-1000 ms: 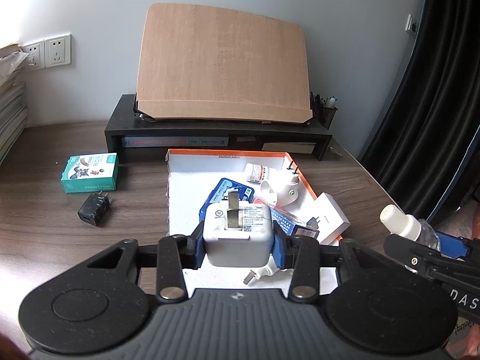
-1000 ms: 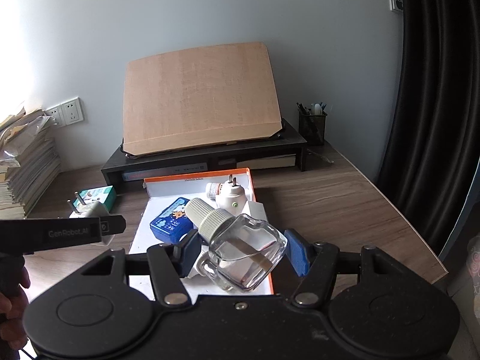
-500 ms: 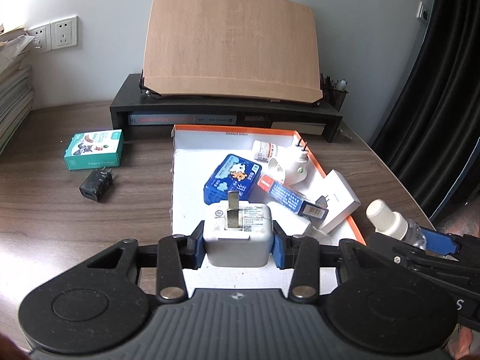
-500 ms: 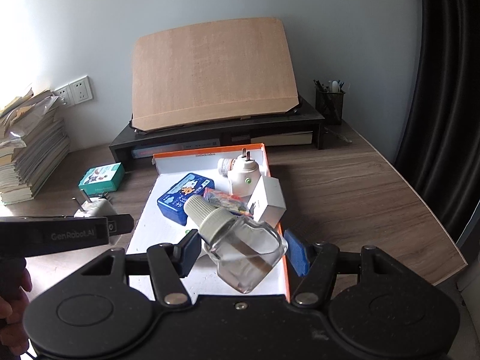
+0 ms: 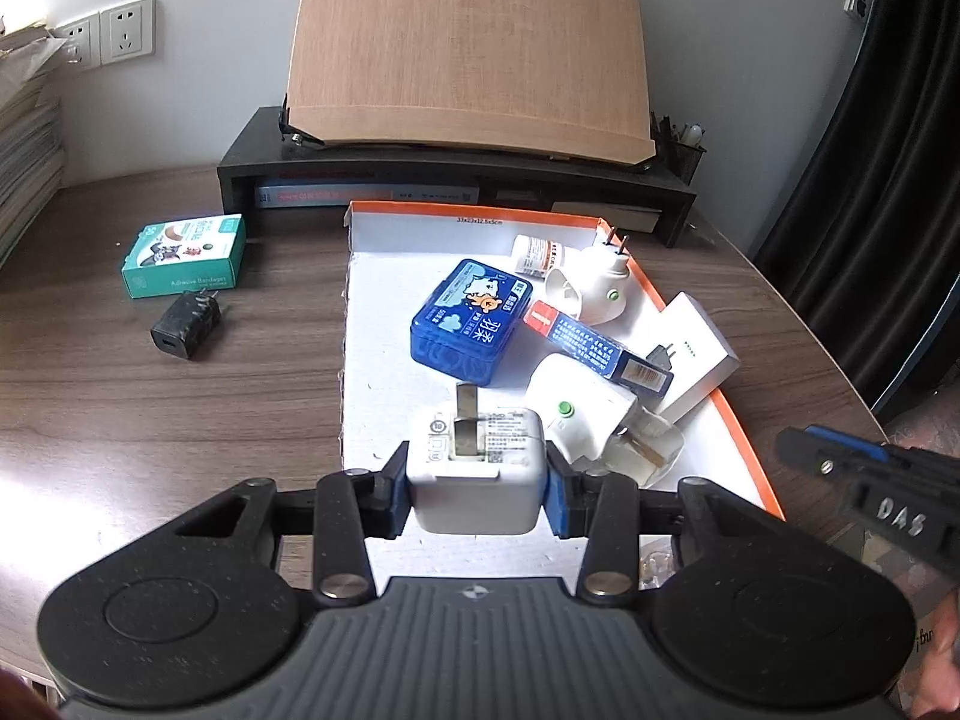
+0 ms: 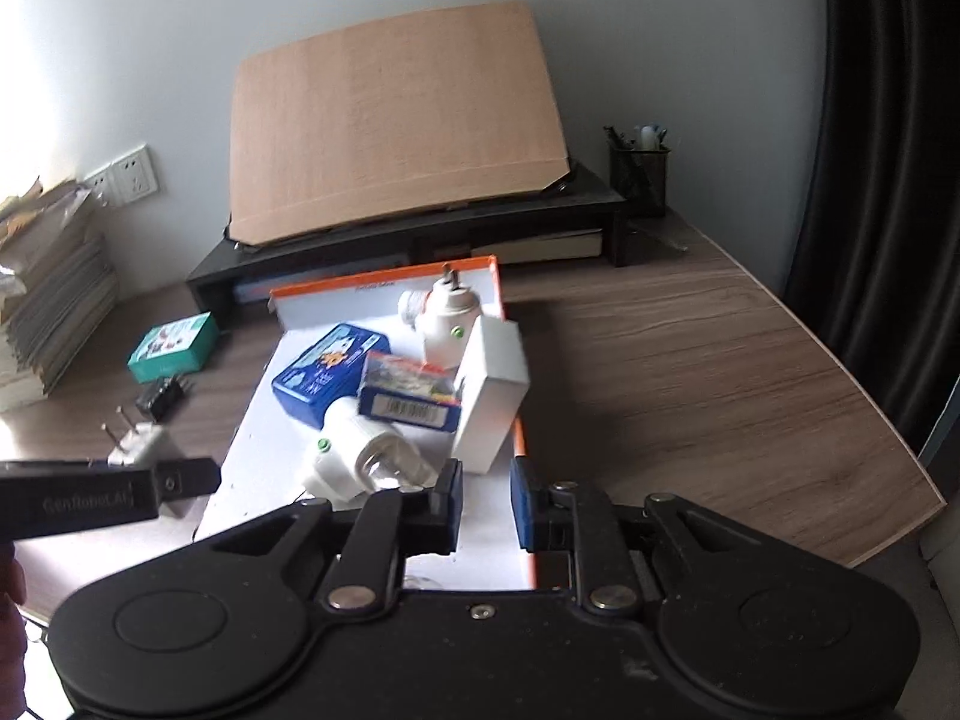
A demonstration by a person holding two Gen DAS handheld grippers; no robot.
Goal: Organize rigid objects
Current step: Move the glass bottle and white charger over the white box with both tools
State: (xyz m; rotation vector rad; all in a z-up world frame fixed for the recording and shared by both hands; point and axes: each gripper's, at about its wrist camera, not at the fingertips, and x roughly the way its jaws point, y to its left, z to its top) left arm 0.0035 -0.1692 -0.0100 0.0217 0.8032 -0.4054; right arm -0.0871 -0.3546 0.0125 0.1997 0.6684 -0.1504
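My left gripper [image 5: 479, 489] is shut on a white plug charger [image 5: 477, 474], prongs up, above the near end of the orange-rimmed white tray [image 5: 744, 438]. It also shows in the right wrist view [image 6: 135, 444]. My right gripper [image 6: 486, 504] is empty, its jaws a small gap apart, over the tray's near right rim [image 6: 519, 438]. The clear refill bottle [image 6: 390, 468] lies in the tray against a white plug-in vaporizer [image 6: 336, 456]. The tray also holds a blue tin [image 5: 468, 321], a blue carton [image 5: 594, 345], a white box [image 5: 699, 357] and a second vaporizer [image 5: 594, 291].
A teal box [image 5: 183, 255] and a black charger [image 5: 186, 330] lie on the wooden desk left of the tray. A black monitor riser [image 5: 456, 180] with a tilted wooden board [image 5: 468, 48] stands behind. A pen cup [image 6: 639, 174] is at back right; paper stacks [image 6: 48, 312] at left.
My right gripper let go of the clear bottle, which now lies in the tray, and its jaws narrowed. My left gripper moved slightly forward over the tray, still holding the charger.
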